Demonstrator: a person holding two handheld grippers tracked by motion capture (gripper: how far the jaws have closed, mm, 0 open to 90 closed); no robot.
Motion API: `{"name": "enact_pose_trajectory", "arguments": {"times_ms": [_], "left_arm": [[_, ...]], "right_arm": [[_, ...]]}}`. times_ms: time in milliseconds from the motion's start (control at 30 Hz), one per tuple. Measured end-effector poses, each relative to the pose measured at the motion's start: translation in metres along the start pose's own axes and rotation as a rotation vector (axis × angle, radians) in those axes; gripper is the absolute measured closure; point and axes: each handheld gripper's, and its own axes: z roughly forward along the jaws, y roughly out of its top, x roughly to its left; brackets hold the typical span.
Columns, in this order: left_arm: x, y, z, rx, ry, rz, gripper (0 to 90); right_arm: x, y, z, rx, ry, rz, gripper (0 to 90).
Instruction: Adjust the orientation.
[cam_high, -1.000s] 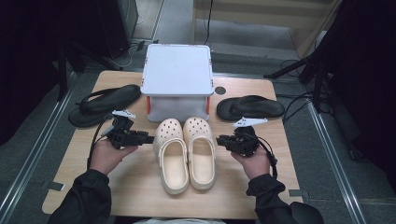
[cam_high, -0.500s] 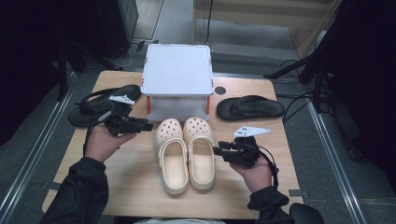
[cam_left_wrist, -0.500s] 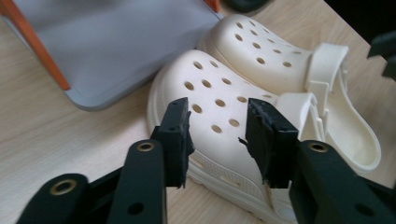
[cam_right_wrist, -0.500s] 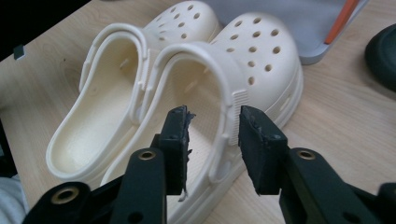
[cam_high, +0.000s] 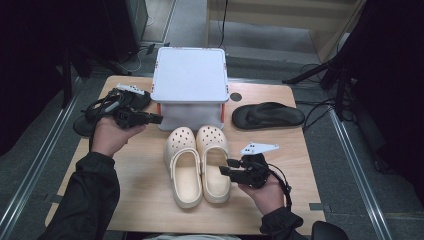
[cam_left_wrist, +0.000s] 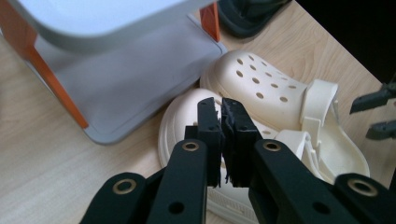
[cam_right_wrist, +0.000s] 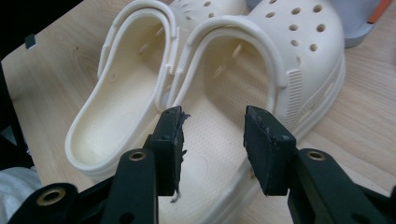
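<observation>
**Right gripper lines up on the clog**

Since the earlier frame, the left gripper (cam_high: 156, 119) has lifted away and clenched empty, while the right gripper (cam_right_wrist: 212, 126) has been opening, released. Ahead between its jaws lies the right cream perforated foam clog (cam_right_wrist: 261, 79); a shallow bite on its rim could slip.

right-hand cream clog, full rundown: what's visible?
The right clog is cream, moulded, foam-like, with round holes across its toe cap and a heel strap swung forward over the opening. It lies upright, sole down, on the wooden table, toe towards the grey box, pressed side by side against the left clog. The right gripper hovers open at its heel side, not gripping.
</observation>
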Motion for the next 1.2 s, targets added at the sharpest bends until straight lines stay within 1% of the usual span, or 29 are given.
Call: {"name": "enact_pose_trajectory", "arguments": {"times_ms": [67, 100, 200, 233, 267, 400, 467, 567, 600, 633, 667, 700, 733, 767, 800, 833, 867, 933, 1000, 1033, 1067, 1133, 1200], "left_arm": [[0.001, 0.006, -0.001, -0.006, 0.001, 0.0, 87.8], [0.002, 0.01, -0.002, -0.012, -0.011, -0.005, 88.3], [0.006, 0.019, -0.003, -0.024, -0.009, -0.007, 88.4], [0.007, 0.023, -0.003, -0.022, -0.004, -0.001, 88.4], [0.008, 0.026, -0.002, -0.025, -0.006, -0.004, 88.4], [0.012, 0.039, -0.001, -0.034, -0.008, 0.005, 88.4], [0.014, 0.045, -0.001, -0.034, -0.009, 0.008, 89.0], [0.019, 0.054, -0.001, -0.057, -0.018, 0.004, 89.0], [0.02, 0.056, -0.001, -0.06, -0.013, 0.006, 89.0], [0.023, 0.059, -0.001, -0.068, -0.017, -0.001, 89.0], [0.026, 0.06, -0.001, -0.072, -0.028, -0.006, 89.0], [0.026, 0.06, -0.001, -0.072, -0.028, -0.006, 89.3], [0.035, 0.064, -0.002, -0.092, -0.034, -0.021, 89.8], [0.035, 0.064, -0.002, -0.092, -0.034, -0.021, 89.9], [0.038, 0.064, -0.001, -0.087, -0.021, -0.022, 89.9], [0.038, 0.064, -0.001, -0.087, -0.021, -0.022, 90.0], [0.043, 0.064, 0.004, -0.071, -0.004, -0.022, 90.0], [0.048, 0.063, 0.008, -0.06, 0.006, -0.029, 90.0], [0.051, 0.062, 0.01, -0.058, 0.01, -0.036, 90.0], [0.053, 0.06, 0.012, -0.056, 0.003, -0.037, 90.0], [0.053, 0.06, 0.012, -0.061, 0.0, -0.042, 90.0], [0.054, 0.06, 0.011, -0.064, 0.005, -0.039, 90.0], [0.054, 0.059, 0.011, -0.065, 0.007, -0.038, 90.0]], "right_arm": [[0.002, -0.001, 0.001, 0.002, 0.002, -0.004, 58.3], [0.003, -0.001, 0.002, 0.003, 0.003, -0.002, 58.2], [0.003, -0.003, 0.002, 0.007, 0.003, 0.004, 58.1], [0.003, -0.004, 0.002, 0.008, 0.002, 0.006, 58.1], [0.003, -0.005, 0.001, 0.006, 0.001, 0.01, 58.1], [0.003, -0.007, -0.002, -0.004, -0.006, 0.014, 58.1], [0.003, -0.008, -0.003, 0.002, -0.012, 0.018, 58.3], [0.004, -0.01, -0.003, -0.003, -0.015, 0.024, 58.1], [0.004, -0.01, -0.003, -0.006, -0.014, 0.023, 57.9], [0.005, -0.011, -0.003, -0.006, -0.013, 0.028, 57.7], [0.006, -0.011, -0.001, -0.008, -0.011, 0.026, 57.4], [0.006, -0.011, -0.001, -0.008, -0.011, 0.026, 57.4], [0.008, -0.011, 0.001, -0.008, -0.007, 0.022, 56.7], [0.008, -0.011, 0.001, -0.008, -0.007, 0.022, 56.7], [0.008, -0.011, 0.004, -0.005, -0.005, 0.018, 56.4], [0.008, -0.011, 0.004, -0.005, -0.005, 0.018, 56.4], [0.009, -0.011, 0.006, -0.004, -0.003, 0.017, 55.9], [0.01, -0.009, 0.008, -0.012, -0.004, 0.018, 55.6], [0.01, -0.009, 0.009, -0.015, -0.002, 0.019, 55.4], [0.011, -0.007, 0.011, -0.013, -0.007, 0.02, 53.4], [0.012, -0.006, 0.011, -0.013, -0.012, 0.02, 52.8], [0.013, -0.005, 0.014, -0.016, -0.018, 0.011, 51.3], [0.015, -0.003, 0.016, -0.019, -0.019, 0.016, 50.3]]}}
